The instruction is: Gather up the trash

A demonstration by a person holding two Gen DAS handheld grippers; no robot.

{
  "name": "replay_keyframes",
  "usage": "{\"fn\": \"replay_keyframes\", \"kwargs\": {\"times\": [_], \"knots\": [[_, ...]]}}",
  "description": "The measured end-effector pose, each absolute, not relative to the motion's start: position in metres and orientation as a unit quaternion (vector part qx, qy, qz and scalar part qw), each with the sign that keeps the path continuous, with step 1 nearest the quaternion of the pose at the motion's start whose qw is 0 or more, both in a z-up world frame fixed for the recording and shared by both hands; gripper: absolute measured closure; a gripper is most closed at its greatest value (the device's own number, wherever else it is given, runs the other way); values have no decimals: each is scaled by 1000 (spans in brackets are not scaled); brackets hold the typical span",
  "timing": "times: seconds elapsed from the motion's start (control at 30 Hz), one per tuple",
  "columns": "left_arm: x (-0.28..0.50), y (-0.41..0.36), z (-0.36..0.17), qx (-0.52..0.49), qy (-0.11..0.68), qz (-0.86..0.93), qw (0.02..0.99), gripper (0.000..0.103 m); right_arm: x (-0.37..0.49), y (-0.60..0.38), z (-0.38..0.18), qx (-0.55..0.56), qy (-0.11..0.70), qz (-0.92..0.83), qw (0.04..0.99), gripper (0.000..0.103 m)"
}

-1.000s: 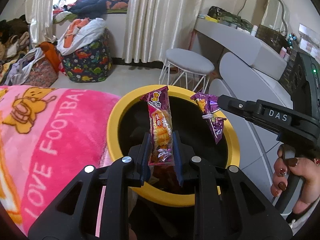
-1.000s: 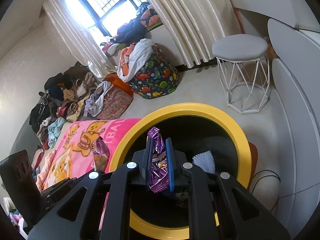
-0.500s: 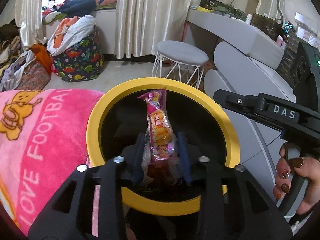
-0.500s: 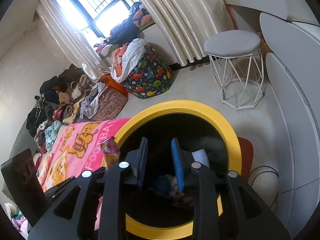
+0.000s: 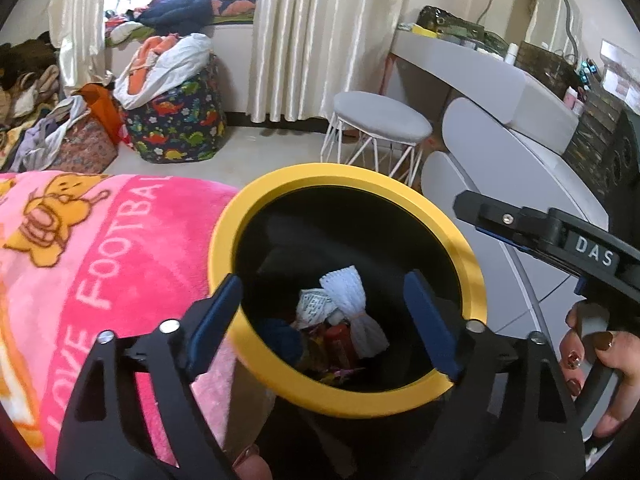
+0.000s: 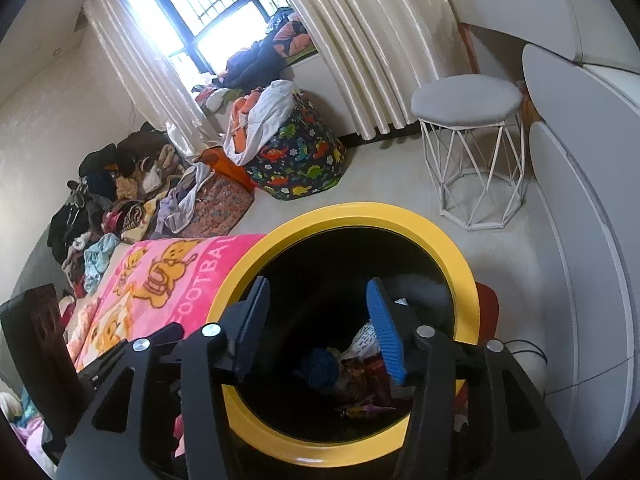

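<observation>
Bin (image 5: 472,276): wrappers (image 5: 340,344) and tissue inside
Left gripper (image 5: 340,320): fingers opening, nothing held
Right gripper (image 6: 320,320): fingers opening, nothing held
Remaining: no loose trash visible

One yellow-rimmed bin (image 5: 347,402), one grey stool (image 5: 382,122), one pink blanket (image 5: 100,248), two grippers.

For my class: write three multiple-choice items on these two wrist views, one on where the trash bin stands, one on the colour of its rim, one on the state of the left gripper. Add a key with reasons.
1. The trash bin stands:
A. beside the pink blanket
B. on the grey stool
C. under the window

2. Its rim is:
A. red
B. yellow
C. white

3. The left gripper is:
A. shut on a wrapper
B. shut on a tissue
C. open, holding nothing

Key: 1 A, its rim meets the blanket's edge; 2 B, a yellow ring tops the black inside; 3 C, its jaws are opening with nothing between them, above the trash in the bin.
</observation>
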State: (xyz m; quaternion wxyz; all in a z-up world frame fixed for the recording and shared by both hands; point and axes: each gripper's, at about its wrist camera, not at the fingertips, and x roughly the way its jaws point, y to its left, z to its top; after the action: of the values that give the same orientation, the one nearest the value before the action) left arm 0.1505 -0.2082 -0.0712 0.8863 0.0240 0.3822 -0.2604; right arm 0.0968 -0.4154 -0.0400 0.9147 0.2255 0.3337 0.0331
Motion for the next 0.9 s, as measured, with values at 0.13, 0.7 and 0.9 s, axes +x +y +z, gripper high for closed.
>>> {"fn": "replay_keyframes", "kwargs": {"times": [0.13, 0.7, 0.9], "knots": [[146, -195, -65, 13, 375, -250, 893, 11, 90, -407, -34, 215, 330, 33, 919, 44], [123, -116, -41, -19, 336, -170, 926, 11, 63, -344, -13, 151, 286, 64, 944, 11], [103, -91, -35, -16, 301, -137, 944, 11, 46, -318, -5, 118, 243, 68, 960, 6]]}}
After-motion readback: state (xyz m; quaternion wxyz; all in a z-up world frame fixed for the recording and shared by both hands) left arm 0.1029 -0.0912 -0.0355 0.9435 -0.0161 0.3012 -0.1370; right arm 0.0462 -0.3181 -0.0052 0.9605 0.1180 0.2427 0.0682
